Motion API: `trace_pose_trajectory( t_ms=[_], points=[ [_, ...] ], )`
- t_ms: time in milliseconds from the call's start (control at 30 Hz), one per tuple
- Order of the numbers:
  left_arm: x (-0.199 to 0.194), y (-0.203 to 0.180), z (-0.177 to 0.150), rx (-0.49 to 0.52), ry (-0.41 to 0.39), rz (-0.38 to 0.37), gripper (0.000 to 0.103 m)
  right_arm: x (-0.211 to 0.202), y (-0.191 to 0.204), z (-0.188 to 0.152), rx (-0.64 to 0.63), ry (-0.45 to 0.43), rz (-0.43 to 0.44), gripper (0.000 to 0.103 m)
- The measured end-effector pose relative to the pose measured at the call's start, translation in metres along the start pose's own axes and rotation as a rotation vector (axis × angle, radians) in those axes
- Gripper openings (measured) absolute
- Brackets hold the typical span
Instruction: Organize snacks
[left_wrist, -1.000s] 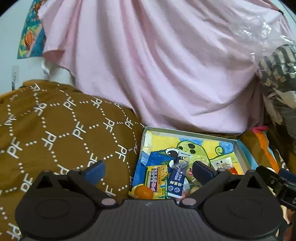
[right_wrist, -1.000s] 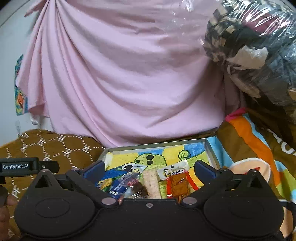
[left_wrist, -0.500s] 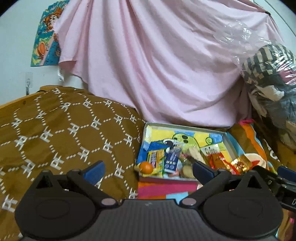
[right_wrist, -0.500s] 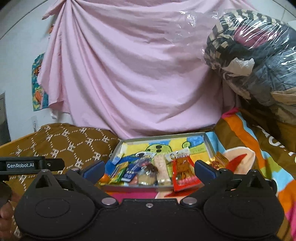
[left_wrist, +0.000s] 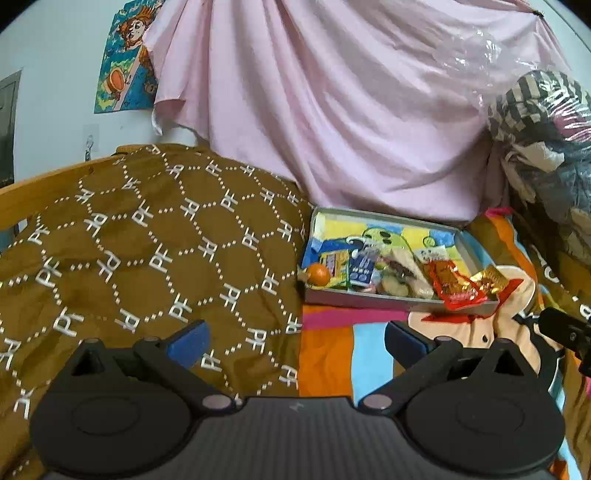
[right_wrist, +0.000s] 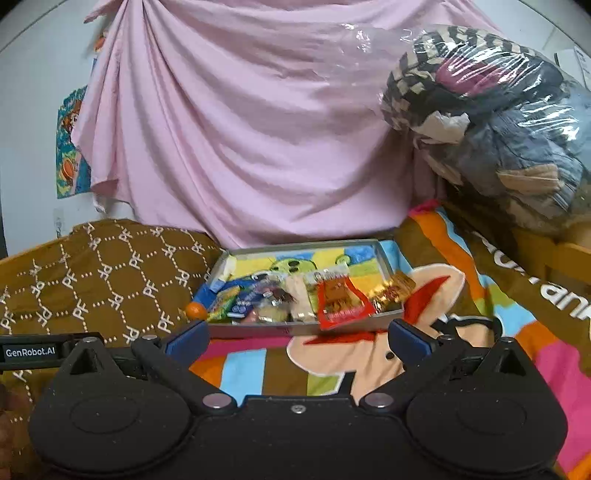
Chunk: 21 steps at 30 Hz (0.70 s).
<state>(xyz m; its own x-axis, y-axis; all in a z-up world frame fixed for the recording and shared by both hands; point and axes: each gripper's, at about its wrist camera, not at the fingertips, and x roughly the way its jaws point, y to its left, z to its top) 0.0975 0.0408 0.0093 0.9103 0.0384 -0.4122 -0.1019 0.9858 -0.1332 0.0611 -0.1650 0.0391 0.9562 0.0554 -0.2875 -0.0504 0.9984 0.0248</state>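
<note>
A grey tray (left_wrist: 384, 300) (right_wrist: 384, 263) with a cartoon lining lies on the bed and holds several snack packets. A red packet (left_wrist: 456, 284) (right_wrist: 341, 301) hangs over its near rim, beside a gold one (left_wrist: 489, 278) (right_wrist: 393, 290). A small orange (left_wrist: 318, 274) (right_wrist: 196, 311) sits at the tray's left corner. Blue and yellow packets (left_wrist: 349, 266) (right_wrist: 236, 299) lie in the tray's near left part. My left gripper (left_wrist: 295, 338) is open and empty, short of the tray. My right gripper (right_wrist: 297, 338) is open and empty too, just before the tray's near rim.
A brown patterned quilt (left_wrist: 147, 251) (right_wrist: 103, 280) covers the left. A striped cartoon blanket (left_wrist: 347, 354) (right_wrist: 461, 314) lies under the tray. A pink sheet (left_wrist: 332, 110) hangs behind. A plastic-wrapped bundle of clothes (right_wrist: 498, 122) sits at the right.
Both grippers have pulled back from the tray, which now looks smaller and farther. Their jaws stayed open and empty throughout.
</note>
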Motion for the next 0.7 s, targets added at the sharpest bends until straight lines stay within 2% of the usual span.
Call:
trace_pose_trajectory(
  t_ms=[167,333,500,700],
  points=[
    [0.002,0.001,-0.013,0.015,0.026,0.016,0.103,-0.003,0.003,-0.012,-0.033,0.012,-0.031,0.102],
    [0.005,0.000,-0.028,0.054,0.018,-0.001,0.103,-0.001,-0.001,-0.022,-0.008,0.020,-0.065,0.102],
    [0.012,0.000,-0.035,0.069,0.046,0.017,0.103,0.001,-0.004,-0.033,0.003,0.047,-0.105,0.102],
    [0.016,0.000,-0.040,0.080,0.074,-0.019,0.103,0.003,-0.005,-0.037,0.012,0.068,-0.136,0.102]
  ],
)
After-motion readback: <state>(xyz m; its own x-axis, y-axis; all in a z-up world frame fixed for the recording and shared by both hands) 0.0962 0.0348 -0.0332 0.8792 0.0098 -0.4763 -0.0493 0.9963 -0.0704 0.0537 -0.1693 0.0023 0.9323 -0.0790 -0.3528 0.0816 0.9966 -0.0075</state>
